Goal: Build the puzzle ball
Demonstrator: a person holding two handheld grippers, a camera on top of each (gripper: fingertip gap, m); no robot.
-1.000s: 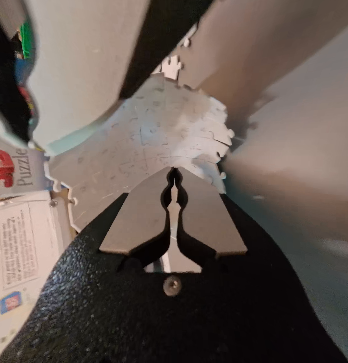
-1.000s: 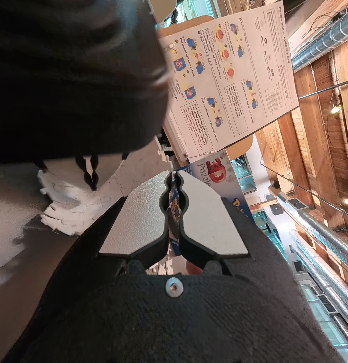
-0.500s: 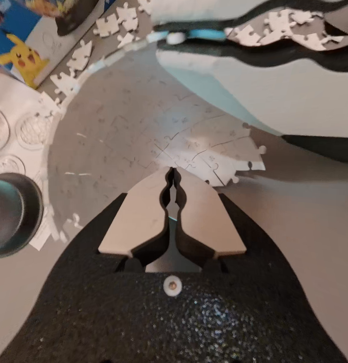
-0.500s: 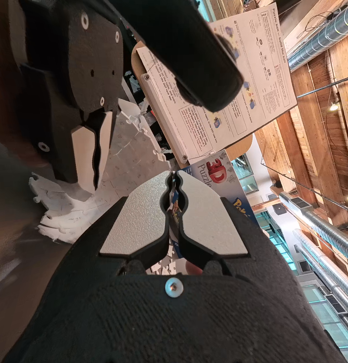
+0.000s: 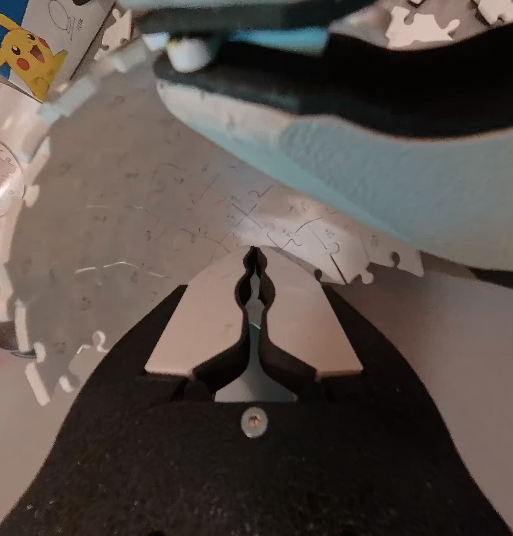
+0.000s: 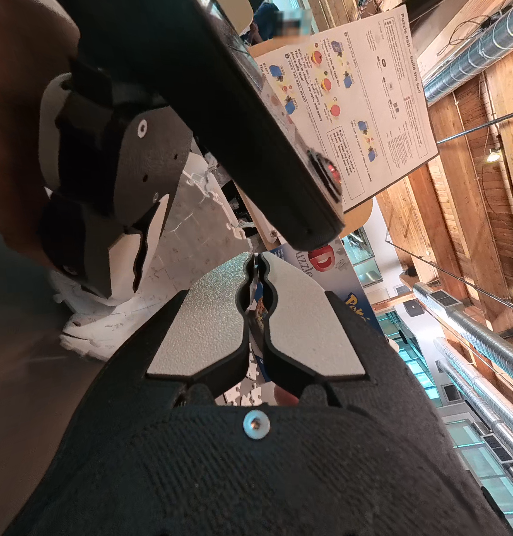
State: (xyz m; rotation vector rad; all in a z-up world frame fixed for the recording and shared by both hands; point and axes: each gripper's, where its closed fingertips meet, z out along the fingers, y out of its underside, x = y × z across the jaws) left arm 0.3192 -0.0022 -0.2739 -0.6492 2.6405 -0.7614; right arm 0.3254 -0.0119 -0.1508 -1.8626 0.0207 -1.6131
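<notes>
Puzzle ball shell (image 5: pixel 127 203) half-built, left gripper (image 5: pixel 254 255) clenched on its edge, right gripper (image 6: pixel 256 256) pinching a puzzle piece (image 6: pixel 253 285) beside it.

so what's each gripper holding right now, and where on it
The left gripper is shut on the edge of the curved shell of joined pieces. The right gripper pinches a thin loose piece near its end.

Both grippers, left (image 5: pixel 254 255) and right (image 6: pixel 256 255): textured black bodies, pale grey faceted finger plates, wavy black inner edges, one silver screw low centre.
</notes>
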